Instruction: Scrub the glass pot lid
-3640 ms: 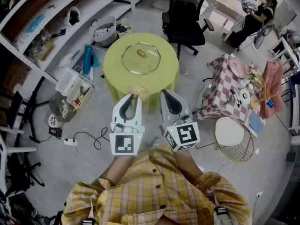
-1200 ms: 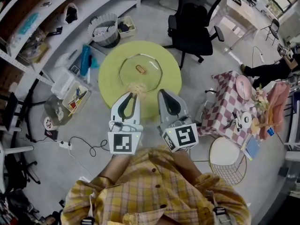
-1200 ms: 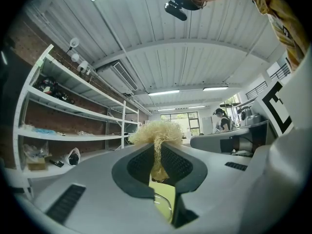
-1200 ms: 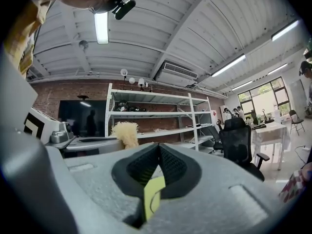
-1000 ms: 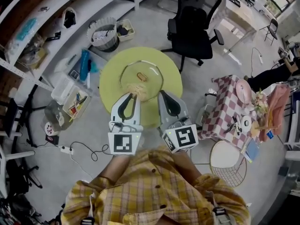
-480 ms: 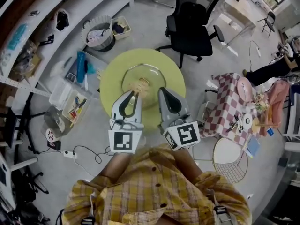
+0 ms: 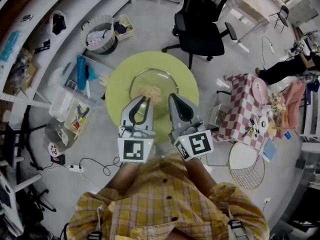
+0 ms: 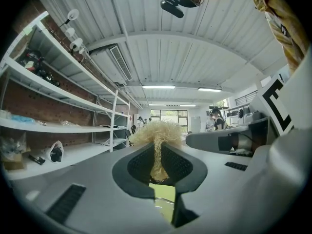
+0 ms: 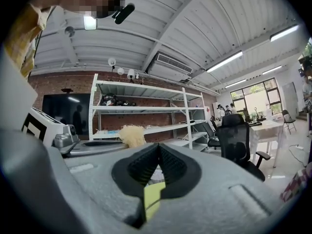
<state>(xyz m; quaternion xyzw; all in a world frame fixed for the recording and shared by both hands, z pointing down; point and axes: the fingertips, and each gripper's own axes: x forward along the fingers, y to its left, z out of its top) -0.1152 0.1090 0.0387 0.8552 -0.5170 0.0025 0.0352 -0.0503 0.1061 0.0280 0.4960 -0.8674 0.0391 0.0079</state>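
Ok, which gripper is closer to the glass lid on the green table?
Left. The left gripper, shut on a straw-coloured scrubber, reaches over the lid's near part; the right gripper, shut and empty, sits at the lid's right edge.

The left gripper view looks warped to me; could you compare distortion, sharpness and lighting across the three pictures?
Left gripper view: strong fisheye, black corners, bright ceiling strip lights, scrubber sharp. Right gripper view: same fisheye, dim brick wall, bright windows. Head view: shelves bow at the edges, light even, glass lid only faintly outlined.
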